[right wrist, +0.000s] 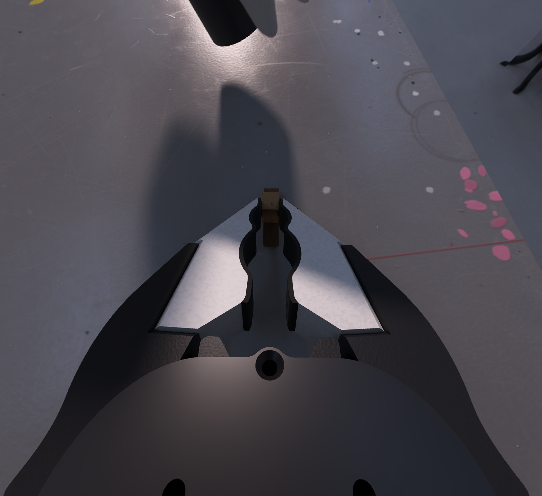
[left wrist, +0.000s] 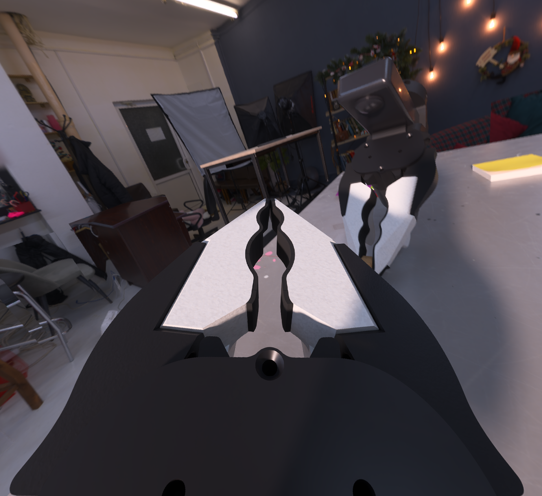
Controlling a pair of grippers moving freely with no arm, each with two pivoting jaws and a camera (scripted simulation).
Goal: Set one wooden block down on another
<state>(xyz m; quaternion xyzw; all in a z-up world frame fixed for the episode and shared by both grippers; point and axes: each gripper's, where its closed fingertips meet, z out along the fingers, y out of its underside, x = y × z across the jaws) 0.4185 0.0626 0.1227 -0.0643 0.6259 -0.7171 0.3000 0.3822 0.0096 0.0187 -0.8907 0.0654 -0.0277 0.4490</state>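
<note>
In the right wrist view my right gripper points down at the grey table and is shut on a small light wooden block at its fingertips. A darker wooden block lies right beneath it, showing on both sides of the light one. I cannot tell if the two touch. In the left wrist view my left gripper is shut and empty, held above the table's edge. The right gripper shows there standing on the table, with a bit of wood at its tips. The left gripper hangs at the top of the right wrist view.
A flat yellow-topped pad lies far right on the table. Pink paint spots and yellow spots mark the tabletop. The table's edge runs down the right side, with floor beyond. Chairs and a dark cabinet stand off the table.
</note>
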